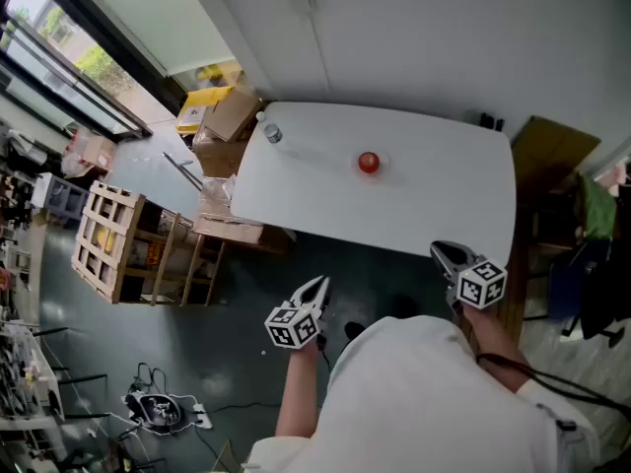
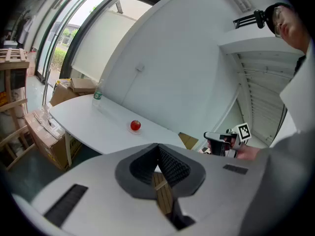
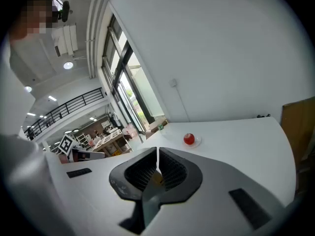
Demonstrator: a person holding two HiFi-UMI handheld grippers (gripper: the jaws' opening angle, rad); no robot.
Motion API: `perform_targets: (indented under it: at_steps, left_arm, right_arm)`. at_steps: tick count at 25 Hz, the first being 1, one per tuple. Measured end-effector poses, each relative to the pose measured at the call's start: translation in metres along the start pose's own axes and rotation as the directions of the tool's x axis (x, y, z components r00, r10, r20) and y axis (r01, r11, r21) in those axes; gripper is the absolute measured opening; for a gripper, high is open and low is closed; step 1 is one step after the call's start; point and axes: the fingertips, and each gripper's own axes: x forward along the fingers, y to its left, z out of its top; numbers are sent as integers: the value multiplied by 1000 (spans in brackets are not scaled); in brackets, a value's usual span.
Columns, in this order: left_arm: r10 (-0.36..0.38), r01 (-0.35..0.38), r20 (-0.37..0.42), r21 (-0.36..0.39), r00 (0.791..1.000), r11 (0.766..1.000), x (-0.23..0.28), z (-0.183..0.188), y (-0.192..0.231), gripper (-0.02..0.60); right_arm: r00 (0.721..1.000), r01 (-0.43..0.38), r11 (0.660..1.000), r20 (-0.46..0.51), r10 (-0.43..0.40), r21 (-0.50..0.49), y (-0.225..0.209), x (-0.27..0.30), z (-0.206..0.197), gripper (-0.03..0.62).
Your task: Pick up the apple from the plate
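We not started yet. Apple (image 1: pixel 369 163) sits on plate (image 3: pixel 199 142), well ahead of both tongs. Left tongs (image 1: pixel 315 286) pressed together, nothing inside. Right tongs (image 1: pixel 446 254) same. All of grab left to do.

A: Where is the apple (image 1: pixel 368 162)?
B: On the plate (image 3: pixel 198 141), about the middle of the table (image 1: pixel 434 205).
A: And the bottle (image 1: pixel 271 133)?
B: At the table's far left corner.
A: What is beside the table?
B: Boxes (image 1: pixel 232 116) on the floor (image 1: pixel 246 294), just by the left edge. A rack (image 1: pixel 108 239) stands further left.
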Motion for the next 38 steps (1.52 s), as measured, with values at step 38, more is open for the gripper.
perform_targets:
  at_steps: [38]
  left_arm:
    - [99, -92, 111, -69, 989, 993, 38, -9, -41, 2]
  right_arm:
    - [980, -185, 982, -85, 181, -39, -55, -5, 9, 43]
